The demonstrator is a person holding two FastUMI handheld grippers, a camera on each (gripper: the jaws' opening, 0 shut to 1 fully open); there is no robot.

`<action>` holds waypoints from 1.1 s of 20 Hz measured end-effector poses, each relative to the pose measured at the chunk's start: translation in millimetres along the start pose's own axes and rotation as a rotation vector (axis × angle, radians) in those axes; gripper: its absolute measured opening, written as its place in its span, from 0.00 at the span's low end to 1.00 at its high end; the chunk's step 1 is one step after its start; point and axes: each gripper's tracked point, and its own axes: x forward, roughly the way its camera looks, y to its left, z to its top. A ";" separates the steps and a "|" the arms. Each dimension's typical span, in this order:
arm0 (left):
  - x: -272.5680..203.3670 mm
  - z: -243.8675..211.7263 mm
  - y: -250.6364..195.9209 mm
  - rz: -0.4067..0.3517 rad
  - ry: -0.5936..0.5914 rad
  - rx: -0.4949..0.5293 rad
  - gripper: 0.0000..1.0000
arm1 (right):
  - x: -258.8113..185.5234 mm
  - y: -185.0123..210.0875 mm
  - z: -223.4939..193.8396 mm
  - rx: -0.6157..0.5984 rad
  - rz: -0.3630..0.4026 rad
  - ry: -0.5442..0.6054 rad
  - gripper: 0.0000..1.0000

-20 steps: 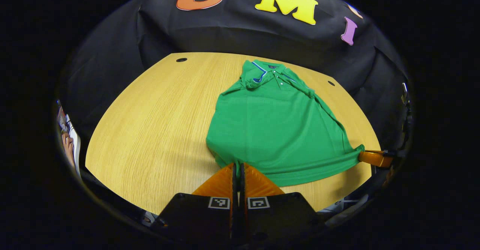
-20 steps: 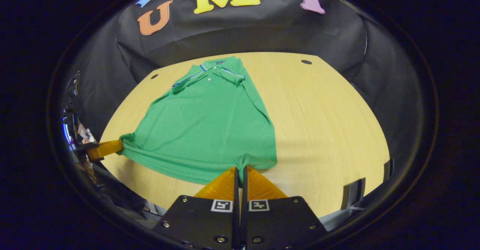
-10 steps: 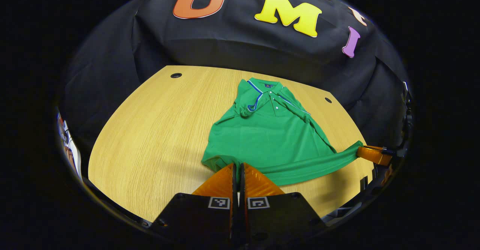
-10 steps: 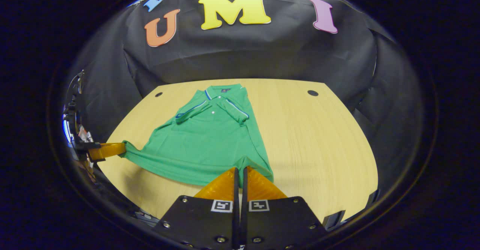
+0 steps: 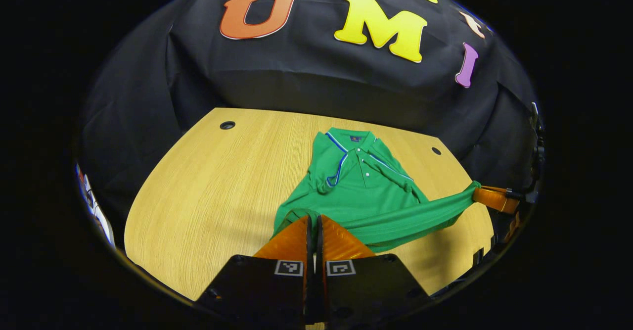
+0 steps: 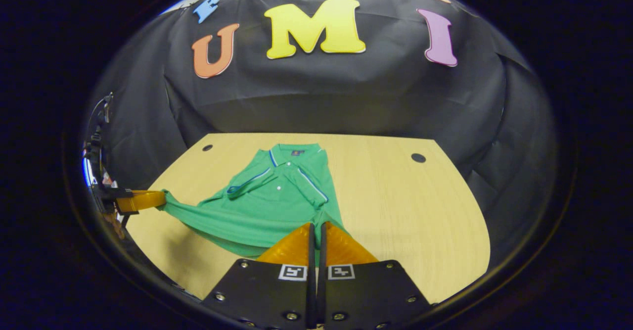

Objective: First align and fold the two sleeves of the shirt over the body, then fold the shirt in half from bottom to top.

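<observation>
With both fingers pinched together on the hem, the left gripper [image 5: 312,217] has one bottom corner of the green shirt [image 5: 363,191] lifted off the table [image 5: 212,191], and the right gripper [image 6: 316,224] is clamped on the other corner the same way. Between them the hem hangs stretched in the air, while the collar end lies flat on the far side of the table.

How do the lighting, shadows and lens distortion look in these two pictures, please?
Left gripper view: even light, no glare; the table edge bows from fisheye distortion, and the lifted shirt hem casts a soft shadow near the right hand-held gripper. Right gripper view: similar bowing, sharp collar, and a shadow beneath the raised hem by the left hand-held gripper.
</observation>
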 end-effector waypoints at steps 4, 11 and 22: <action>17.1 35.8 0.2 -0.005 -0.048 0.016 0.03 | 17.5 -4.6 28.8 -0.012 -0.006 -0.046 0.01; 66.6 98.6 1.2 -0.020 -0.119 0.028 0.03 | 68.2 -16.2 78.7 -0.008 -0.008 -0.113 0.01; 149.5 195.8 3.2 -0.026 -0.232 0.070 0.03 | 151.6 -26.1 171.1 0.012 -0.001 -0.217 0.01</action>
